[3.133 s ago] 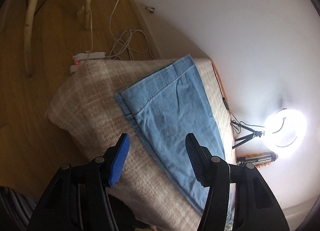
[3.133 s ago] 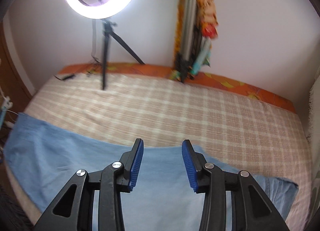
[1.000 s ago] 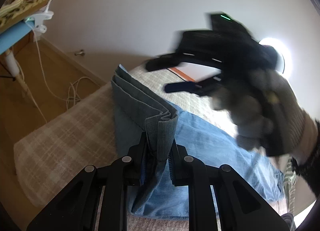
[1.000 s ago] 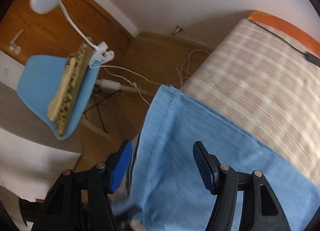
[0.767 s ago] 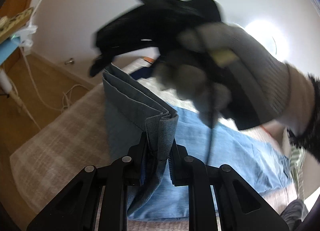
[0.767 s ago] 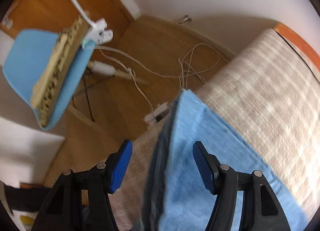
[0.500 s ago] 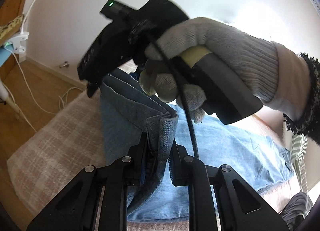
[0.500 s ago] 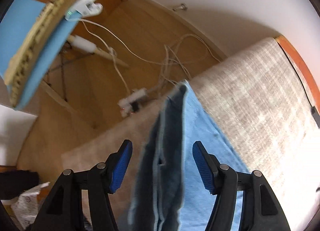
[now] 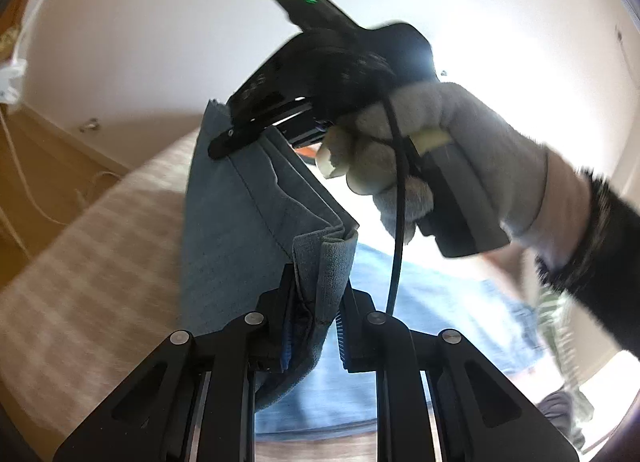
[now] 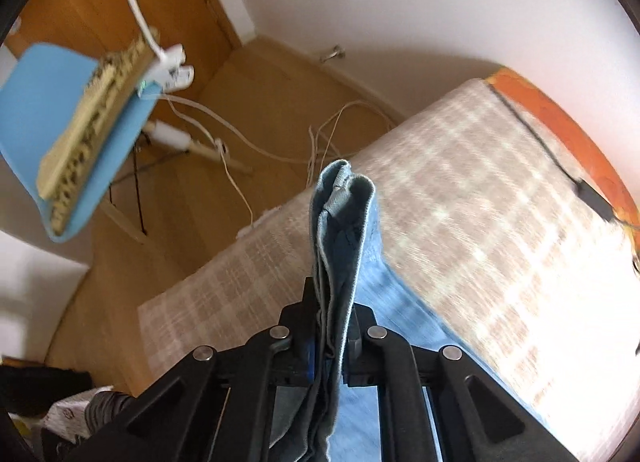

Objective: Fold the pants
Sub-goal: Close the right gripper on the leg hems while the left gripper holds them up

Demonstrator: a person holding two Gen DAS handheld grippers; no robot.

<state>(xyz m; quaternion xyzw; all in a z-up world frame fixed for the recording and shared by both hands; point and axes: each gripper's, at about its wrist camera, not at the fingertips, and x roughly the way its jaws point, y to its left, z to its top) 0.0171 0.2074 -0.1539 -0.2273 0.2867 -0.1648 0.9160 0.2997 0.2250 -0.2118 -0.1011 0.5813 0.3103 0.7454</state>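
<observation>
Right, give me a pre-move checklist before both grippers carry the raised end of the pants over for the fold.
1. Left gripper clamped on the pants: ok, bunched denim sits between the fingers.
2. Right gripper clamped on the same raised edge: ok.
3. All layers caught in each grip: cannot tell, the layers bunch together at the fingers.
4. Rest of the pants lying on the plaid bed cover: ok.
5. Edge between the two grippers taut and level: cannot tell, the views are blurred.
6. Black cable clear of the fabric: cannot tell.
</observation>
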